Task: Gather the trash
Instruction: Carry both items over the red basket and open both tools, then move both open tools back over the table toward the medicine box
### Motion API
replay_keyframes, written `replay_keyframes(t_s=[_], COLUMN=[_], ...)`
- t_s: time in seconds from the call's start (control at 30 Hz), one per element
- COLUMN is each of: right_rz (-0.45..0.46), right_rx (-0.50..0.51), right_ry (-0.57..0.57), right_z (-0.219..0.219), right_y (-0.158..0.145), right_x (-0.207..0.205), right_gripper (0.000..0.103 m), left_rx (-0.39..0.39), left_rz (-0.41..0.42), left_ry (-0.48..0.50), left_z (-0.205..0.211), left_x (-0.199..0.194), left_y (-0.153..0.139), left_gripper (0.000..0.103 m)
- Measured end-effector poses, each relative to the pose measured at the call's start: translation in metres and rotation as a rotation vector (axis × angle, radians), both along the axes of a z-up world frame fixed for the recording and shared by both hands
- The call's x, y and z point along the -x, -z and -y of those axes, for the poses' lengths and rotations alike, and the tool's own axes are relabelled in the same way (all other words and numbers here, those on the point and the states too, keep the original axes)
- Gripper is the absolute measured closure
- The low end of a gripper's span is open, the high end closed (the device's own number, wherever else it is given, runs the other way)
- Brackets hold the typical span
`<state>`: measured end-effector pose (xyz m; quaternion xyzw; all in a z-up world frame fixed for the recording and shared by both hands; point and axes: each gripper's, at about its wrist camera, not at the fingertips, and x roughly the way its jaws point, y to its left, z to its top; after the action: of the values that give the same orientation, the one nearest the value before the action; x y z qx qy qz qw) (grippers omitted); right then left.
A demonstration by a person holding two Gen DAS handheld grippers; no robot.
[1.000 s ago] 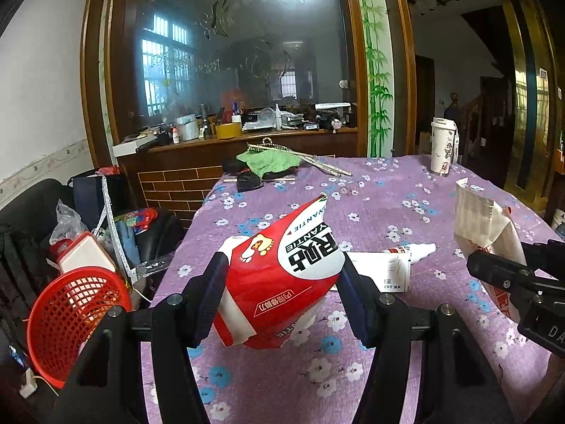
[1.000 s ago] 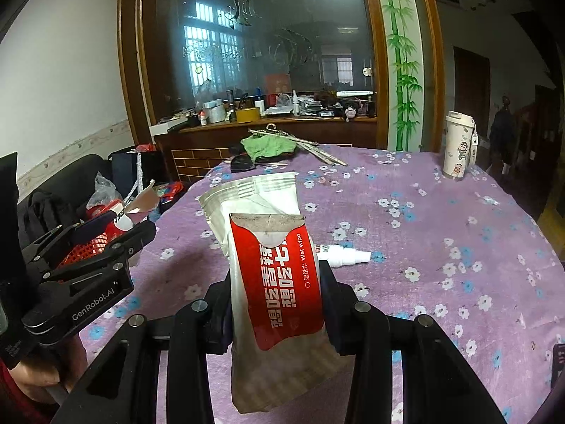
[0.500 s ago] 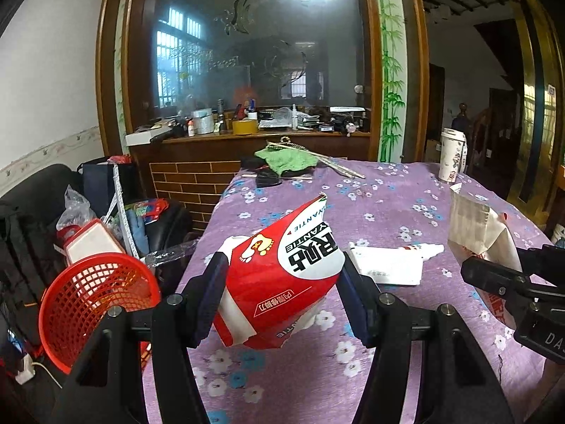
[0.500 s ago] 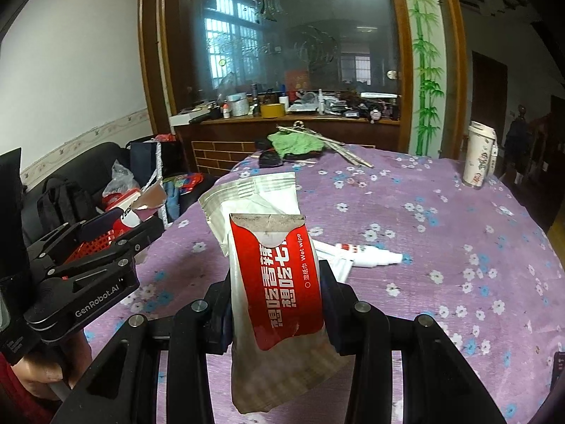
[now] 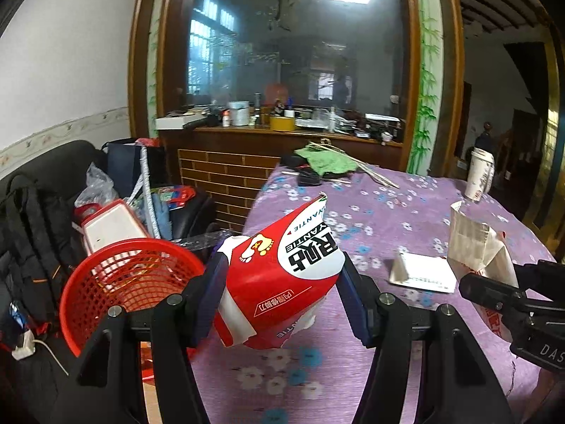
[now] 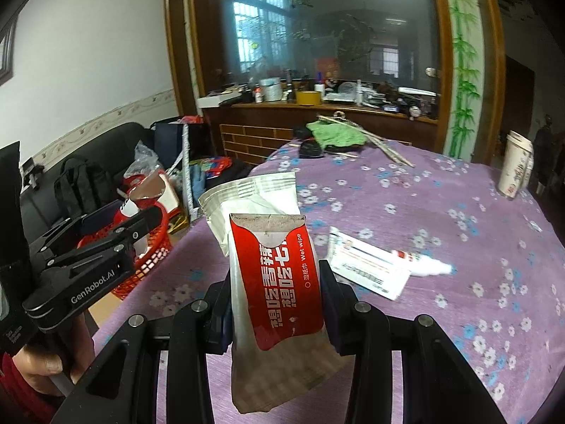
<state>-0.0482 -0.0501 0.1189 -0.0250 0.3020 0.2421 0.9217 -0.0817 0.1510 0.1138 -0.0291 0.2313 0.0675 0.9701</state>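
My left gripper (image 5: pixel 280 293) is shut on a red and white snack bag (image 5: pixel 279 275), held above the left edge of the purple flowered tablecloth (image 5: pixel 388 219). Just left of it and lower stands a red mesh basket (image 5: pixel 127 282). My right gripper (image 6: pixel 275 304) is shut on a red and silver wet-wipe packet (image 6: pixel 279 282), also held over the cloth. From the right wrist view the left gripper's body (image 6: pixel 91 265) shows at the left, with the basket (image 6: pixel 155 247) partly hidden behind it. The packet (image 5: pixel 476 247) and right gripper's body show at the right edge of the left wrist view.
A flat white box (image 6: pixel 367 265) and a small white tube (image 6: pixel 423 263) lie on the cloth. A paper cup (image 6: pixel 515 166) stands far right; green cloth (image 6: pixel 335 136) and sticks lie at the far edge. Bags and a backpack (image 5: pixel 31 233) crowd the sofa left of the table.
Both grippers have moved left across the table with their packets still held. The red basket now sits closer to the left gripper and larger in view.
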Motion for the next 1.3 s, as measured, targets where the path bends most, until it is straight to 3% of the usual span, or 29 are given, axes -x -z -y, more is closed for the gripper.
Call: replay_keyframes(t_s=[0.33,0.5,0.8,0.9,1.03,1.3], right_rz=[-0.06,-0.101,-0.201,-0.241,-0.253,-0.24], right_rx=[0.003,-0.004,-0.03,-0.06,-0.089,-0.165], right_ry=[-0.13,-0.217,-0.324,-0.343,-0.34,-0.287], right_z=[-0.061,-0.11,-0.199,-0.222,-0.229,-0.171], right_y=[-0.007,-0.008,0.006,0.013,0.016,0.006], right_x=[-0.011,-0.021,-0.047,-0.059,-0.07,-0.076], right_gripper=[0.059,0.059,0.059,0.056,0.052,0.052], left_rx=[0.019,0.066,0.122,0.135,0.147,0.143], left_rz=[0.005,-0.03,-0.104,-0.11,-0.117,-0.097], left_ry=[-0.131,-0.221,-0.258,-0.269,-0.278,-0.271], left_z=[-0.079,-0.133,-0.186,-0.193,-0.198,-0.187], left_x=[0.014,0.017,0.009,0.007,0.007,0.006], left_y=[-0.01,0.001,0.026,0.03,0.031,0.024], left_gripper=[0.043,0.042,0.042,0.037,0.036,0.035])
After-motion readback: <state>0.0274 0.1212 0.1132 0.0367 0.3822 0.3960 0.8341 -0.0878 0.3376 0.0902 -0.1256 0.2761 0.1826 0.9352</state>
